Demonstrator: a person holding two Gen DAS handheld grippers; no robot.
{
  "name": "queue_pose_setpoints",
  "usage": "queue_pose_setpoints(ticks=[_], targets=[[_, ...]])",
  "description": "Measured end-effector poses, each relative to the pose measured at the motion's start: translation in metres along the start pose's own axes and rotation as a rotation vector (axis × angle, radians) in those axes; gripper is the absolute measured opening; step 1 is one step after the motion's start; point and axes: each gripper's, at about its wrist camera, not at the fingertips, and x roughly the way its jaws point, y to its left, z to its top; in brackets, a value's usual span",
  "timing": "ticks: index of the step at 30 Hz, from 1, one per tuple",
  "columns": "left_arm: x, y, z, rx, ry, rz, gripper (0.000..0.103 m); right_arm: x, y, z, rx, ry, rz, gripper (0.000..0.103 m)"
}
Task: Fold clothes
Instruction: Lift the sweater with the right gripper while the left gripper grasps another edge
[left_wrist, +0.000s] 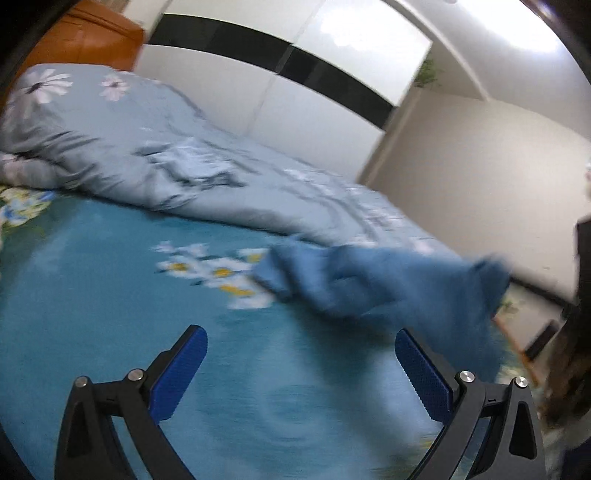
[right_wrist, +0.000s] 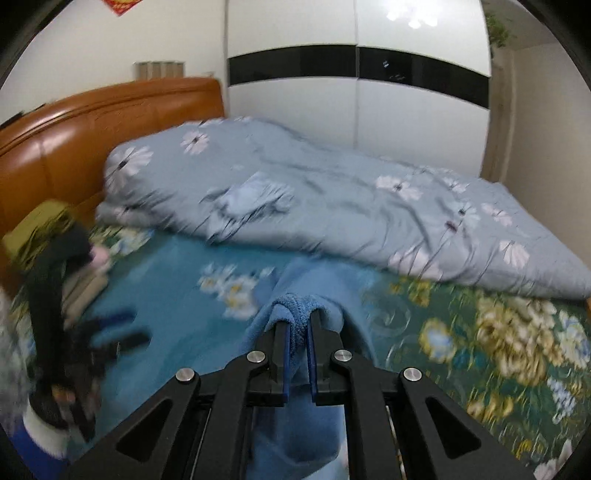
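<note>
Blue towel (right_wrist: 295, 314) hangs pinched in right gripper (right_wrist: 297, 325) above the bedsheet (left_wrist: 110, 277); left gripper (left_wrist: 301, 347), fingers spread and empty, likely takes another corner next.

blue garment (right_wrist: 295, 306) — bunched | lifted at one edge | trailing onto bedsheet (right_wrist: 177, 280)

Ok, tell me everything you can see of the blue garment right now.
The blue garment looks like soft, plain mid-blue fleece or terry. The right gripper is shut on a bunched fold, with cloth hanging below its jaws. In the left wrist view it trails blurred across the floral bedsheet, near the grey duvet. The left gripper is open, not touching it.
</note>
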Motion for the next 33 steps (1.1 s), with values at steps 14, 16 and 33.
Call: queue_pose_setpoints(ticks=[14, 16, 33], targets=[[0.062, -0.088, -0.048, 0.088, 0.217, 0.009, 0.062, -0.016, -0.004, -0.080, 0.157, 0.038, 0.076, 0.008], [0.065, -0.088, -0.051, 0.087, 0.233, 0.038, 0.044, -0.017, -0.004, -0.083, 0.173, 0.033, 0.082, 0.008], [-0.038, 0.004, -0.013, -0.110, -0.010, 0.254, 0.010, -0.017, -0.038, -0.109, 0.376, -0.003, 0.092, 0.008]])
